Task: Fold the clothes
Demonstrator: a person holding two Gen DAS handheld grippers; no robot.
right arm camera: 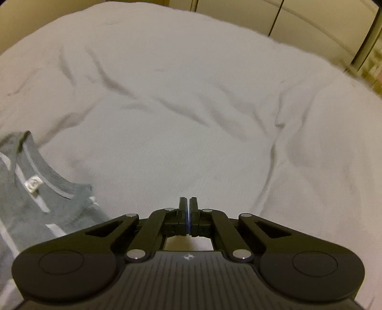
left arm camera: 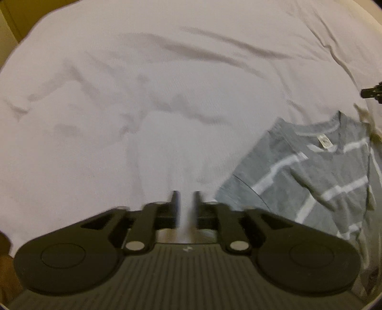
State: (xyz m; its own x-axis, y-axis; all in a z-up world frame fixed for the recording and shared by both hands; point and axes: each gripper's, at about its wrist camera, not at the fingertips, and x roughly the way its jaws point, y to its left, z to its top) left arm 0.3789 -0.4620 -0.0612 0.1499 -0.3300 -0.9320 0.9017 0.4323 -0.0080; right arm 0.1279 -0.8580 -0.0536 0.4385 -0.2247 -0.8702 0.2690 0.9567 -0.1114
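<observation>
A grey T-shirt with white stripes (left arm camera: 308, 171) lies folded on the white bedsheet (left arm camera: 143, 107), collar and neck label up. In the left wrist view it is at the right; in the right wrist view the T-shirt (right arm camera: 35, 195) is at the lower left. My left gripper (left arm camera: 186, 198) hovers over bare sheet left of the shirt, its jaws a small gap apart and empty. My right gripper (right arm camera: 188, 202) is over bare sheet right of the shirt, its jaws pressed together and empty. The tip of the right gripper (left arm camera: 372, 91) shows at the right edge of the left wrist view.
The wrinkled white sheet (right arm camera: 191, 107) covers the bed in both views. Cream wardrobe doors (right arm camera: 298, 21) stand beyond the far edge of the bed. A brownish object (left arm camera: 4, 257) shows at the lower left edge.
</observation>
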